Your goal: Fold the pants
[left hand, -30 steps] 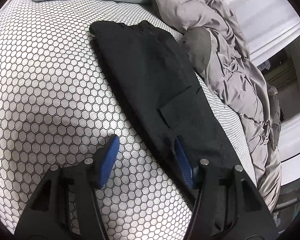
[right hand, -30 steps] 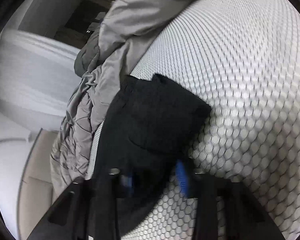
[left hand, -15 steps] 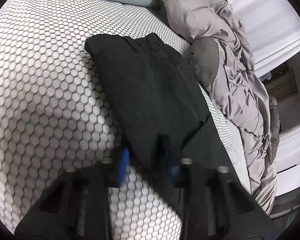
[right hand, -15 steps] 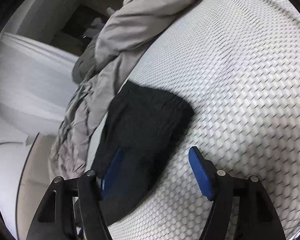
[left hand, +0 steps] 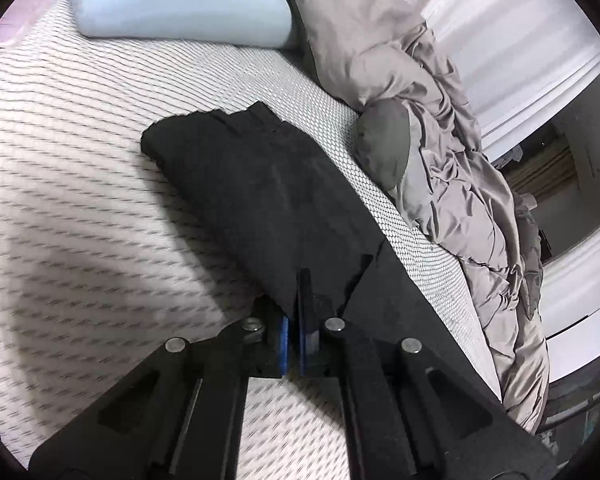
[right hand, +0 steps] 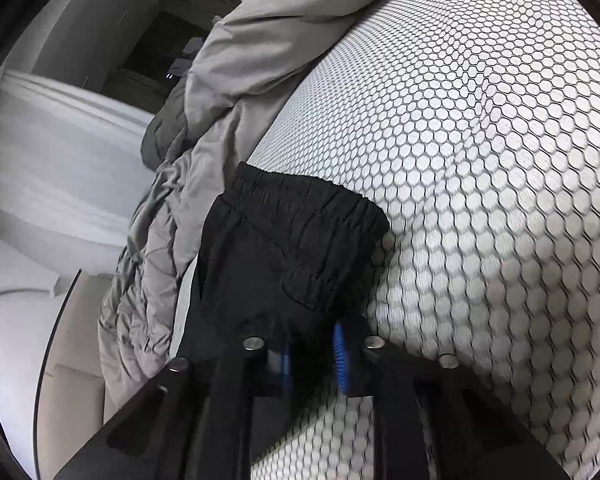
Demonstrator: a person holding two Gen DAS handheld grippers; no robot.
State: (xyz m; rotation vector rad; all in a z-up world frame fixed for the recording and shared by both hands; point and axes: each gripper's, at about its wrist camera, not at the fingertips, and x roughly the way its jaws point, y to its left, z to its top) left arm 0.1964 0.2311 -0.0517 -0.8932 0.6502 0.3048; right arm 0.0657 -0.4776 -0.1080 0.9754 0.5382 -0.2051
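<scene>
Hand-held gripper (right hand: 312,356) on pants (right hand: 284,248) waistband.

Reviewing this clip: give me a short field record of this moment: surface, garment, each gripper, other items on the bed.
surface: honeycomb-patterned mattress
garment: black pants, lying flat, elastic waistband at the far end
left gripper: jaws have just closed, shut on the pants' near edge
right gripper: jaws have just closed, pants fabric between them
other items: grey duvet bunched beside the pants; light blue pillow beyond
</scene>
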